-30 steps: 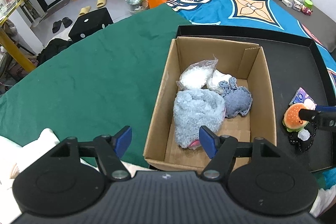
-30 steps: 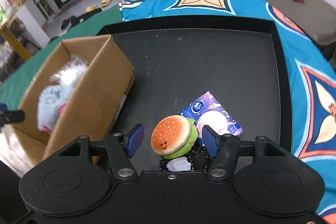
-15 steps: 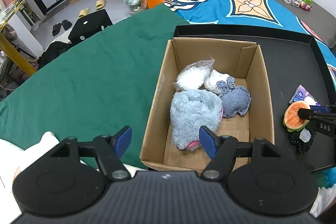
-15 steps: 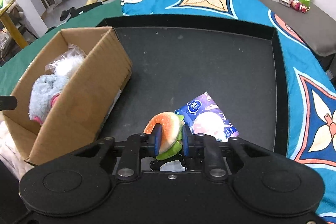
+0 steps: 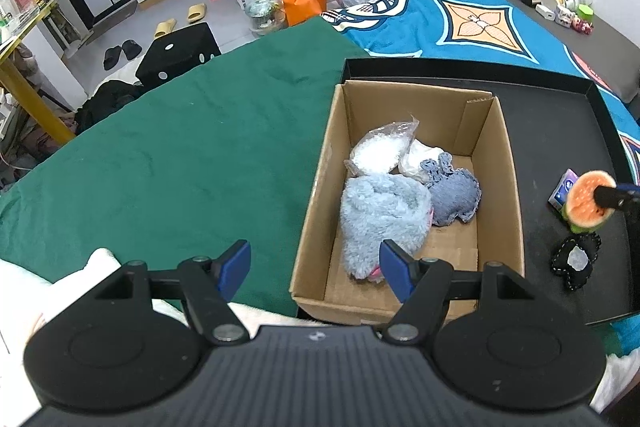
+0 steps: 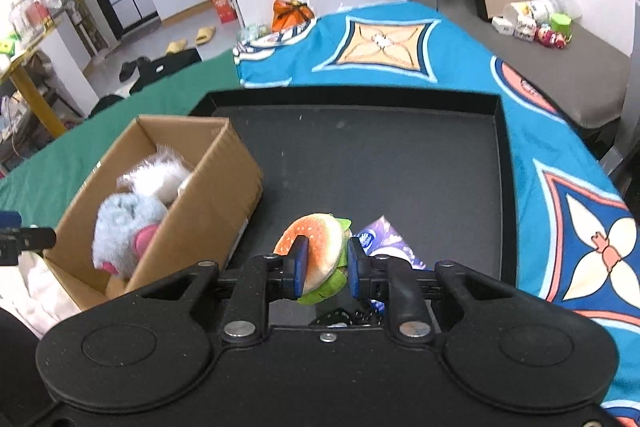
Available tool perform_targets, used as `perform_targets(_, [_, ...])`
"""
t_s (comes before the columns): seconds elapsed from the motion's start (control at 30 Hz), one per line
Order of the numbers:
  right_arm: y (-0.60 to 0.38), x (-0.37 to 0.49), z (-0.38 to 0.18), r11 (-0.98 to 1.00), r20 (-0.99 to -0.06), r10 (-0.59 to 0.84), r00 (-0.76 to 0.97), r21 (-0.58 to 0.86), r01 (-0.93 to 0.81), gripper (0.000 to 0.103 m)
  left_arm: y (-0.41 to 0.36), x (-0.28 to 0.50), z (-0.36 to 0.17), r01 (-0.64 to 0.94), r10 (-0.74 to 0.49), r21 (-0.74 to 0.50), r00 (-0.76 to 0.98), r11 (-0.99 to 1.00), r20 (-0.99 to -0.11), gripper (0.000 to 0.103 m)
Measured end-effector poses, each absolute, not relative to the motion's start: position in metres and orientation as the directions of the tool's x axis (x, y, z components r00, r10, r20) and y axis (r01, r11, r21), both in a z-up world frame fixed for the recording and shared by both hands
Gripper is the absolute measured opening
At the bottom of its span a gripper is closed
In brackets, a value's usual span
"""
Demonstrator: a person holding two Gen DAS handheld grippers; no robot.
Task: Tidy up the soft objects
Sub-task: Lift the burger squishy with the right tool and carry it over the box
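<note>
The open brown cardboard box (image 5: 416,187) serves as the landmark; it sits in the left part of the shallow black tray (image 5: 560,131), with the green cloth (image 5: 180,155) spread to its left. The left gripper (image 5: 315,267) hangs over the box's near-left corner, its 2 blue-padded jaws standing wide apart with nothing between them.

Inside the box lie 4 soft things: a fluffy pale-blue plush (image 5: 384,219) toward the near end, a clear plastic bag of white filling (image 5: 380,151) and a white soft piece (image 5: 420,157) toward the far end, and a grey-blue knitted toy (image 5: 456,195) against the plush's right side.

To the right of the box, over the tray floor, the right gripper (image 6: 324,267) has its jaws pressed narrowly on both sides of a small plush hamburger (image 6: 320,247) with an orange bun and green lettuce edge; the bun is squeezed and lifted clear of the tray. These jaws have just been closing onto it. Just right of the hamburger lies a purple printed packet (image 6: 380,235). Nearer than the hamburger, a black lacy piece with a pale centre (image 5: 576,259) rests on the tray, well right of the box.
</note>
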State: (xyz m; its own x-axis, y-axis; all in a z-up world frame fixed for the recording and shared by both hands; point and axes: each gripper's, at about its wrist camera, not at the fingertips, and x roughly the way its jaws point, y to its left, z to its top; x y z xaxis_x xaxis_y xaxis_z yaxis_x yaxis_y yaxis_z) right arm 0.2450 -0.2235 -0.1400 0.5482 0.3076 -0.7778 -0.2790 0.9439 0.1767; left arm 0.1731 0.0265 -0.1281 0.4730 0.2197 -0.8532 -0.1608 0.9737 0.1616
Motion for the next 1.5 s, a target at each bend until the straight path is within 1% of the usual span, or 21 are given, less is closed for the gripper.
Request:
perform_targets(0.2, [-0.224, 0.243, -0.128, 0.939, -0.753, 0.328, 0.570, 0.196, -0.282, 0.020, 0.035, 0.168, -0.126, -0.170, 0.212, 0.147, 0.484, 0.975, -0.849, 0.070])
perform_targets(0.33, [-0.218, 0.240, -0.118, 0.939, -0.742, 0.320, 0.589, 0.166, -0.302, 0.021, 0.041, 0.165, -0.125, -0.177, 0.205, 0.133, 0.490, 0.975, -0.847, 0.070])
perform_targets(0.73, [-0.203, 0.240, -0.094, 0.933, -0.710, 0.337, 0.619, 0.164, -0.320, 0.021, 0.057, 0.159, -0.134, -0.191, 0.176, 0.092, 0.488, 0.977, -0.855, 0.070])
perform_targets(1.33, [-0.161, 0.244, -0.082, 0.900, -0.688, 0.412, 0.597, 0.205, -0.385, 0.021, 0.069, 0.159, -0.152, -0.196, 0.123, 0.024, 0.513, 0.980, -0.849, 0.069])
perform_targets(1.4, [-0.154, 0.245, -0.084, 0.896, -0.694, 0.418, 0.586, 0.206, -0.394, 0.021, 0.070, 0.160, -0.155, -0.199, 0.121, 0.018, 0.519, 0.980, -0.846, 0.069])
perform_targets(1.5, [-0.142, 0.246, -0.086, 0.890, -0.701, 0.424, 0.574, 0.206, -0.407, 0.021, 0.070, 0.163, -0.161, -0.191, 0.109, 0.012, 0.510, 0.982, -0.853, 0.063])
